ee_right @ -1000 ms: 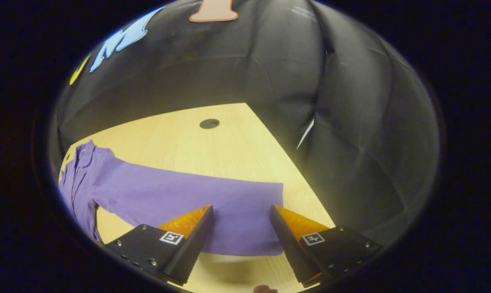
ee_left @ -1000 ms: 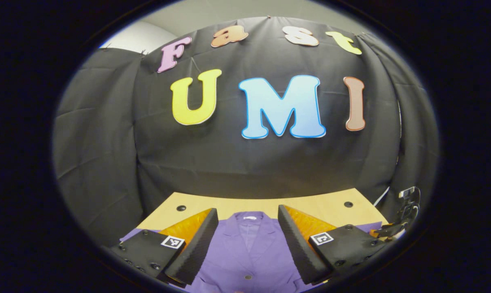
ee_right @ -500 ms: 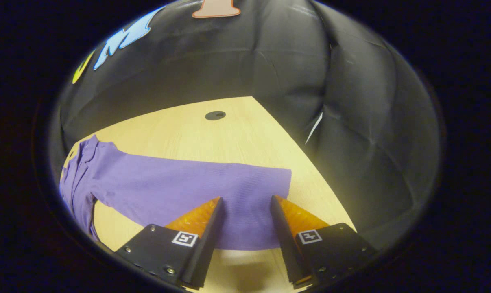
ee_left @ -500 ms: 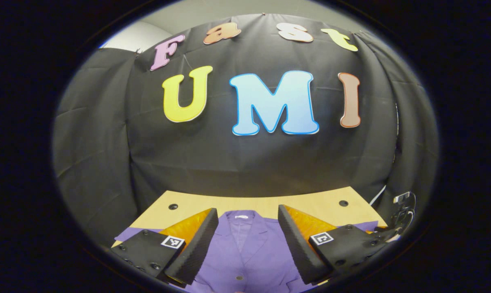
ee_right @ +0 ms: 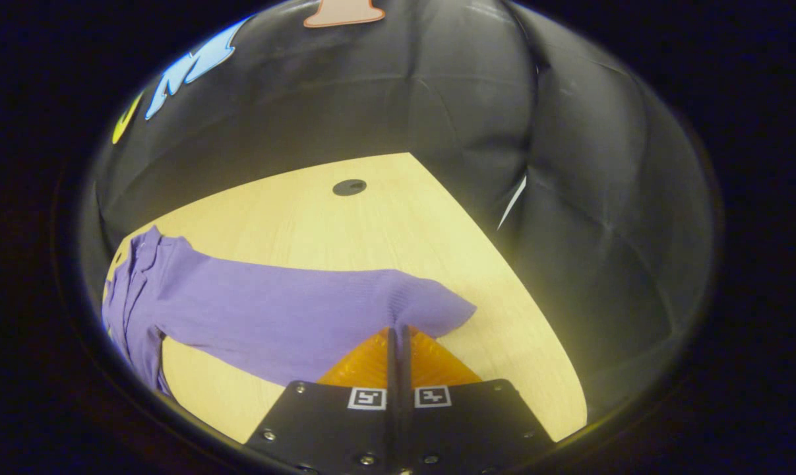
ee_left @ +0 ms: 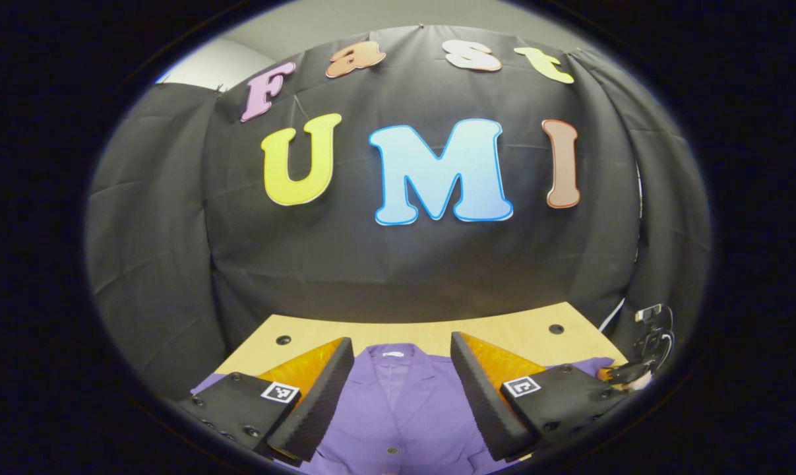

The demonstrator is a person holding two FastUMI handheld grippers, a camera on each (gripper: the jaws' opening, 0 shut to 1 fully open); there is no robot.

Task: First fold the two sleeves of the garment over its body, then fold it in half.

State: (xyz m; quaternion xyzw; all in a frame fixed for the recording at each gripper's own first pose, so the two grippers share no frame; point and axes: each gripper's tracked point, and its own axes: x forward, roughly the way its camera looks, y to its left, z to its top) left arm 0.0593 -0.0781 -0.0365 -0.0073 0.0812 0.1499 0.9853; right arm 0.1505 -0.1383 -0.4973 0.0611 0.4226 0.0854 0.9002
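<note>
A purple garment [ee_left: 398, 409] lies flat on the light wooden table [ee_left: 503, 330], collar toward the far wall. My left gripper [ee_left: 401, 359] hangs open above its chest, nothing between the fingers. In the right gripper view one purple sleeve [ee_right: 272, 310] stretches across the table from the garment's body [ee_right: 124, 290] at the left. My right gripper [ee_right: 398, 333] is shut on the sleeve near its cuff, and the cloth puckers at the fingertips. At the right edge of the left gripper view the right gripper [ee_left: 625, 373] shows small beside the sleeve's end.
Black cloth walls close the booth behind and on both sides. Dark round holes [ee_left: 283, 340] [ee_left: 556, 328] mark the table's far corners; another hole [ee_right: 349, 187] lies beyond the sleeve. The table's right edge [ee_right: 503, 264] runs close to the sleeve's cuff.
My right gripper has shut on the sleeve near the cuff; a second ago its fingers stood wide apart over it. The left gripper has barely moved and stays open.
</note>
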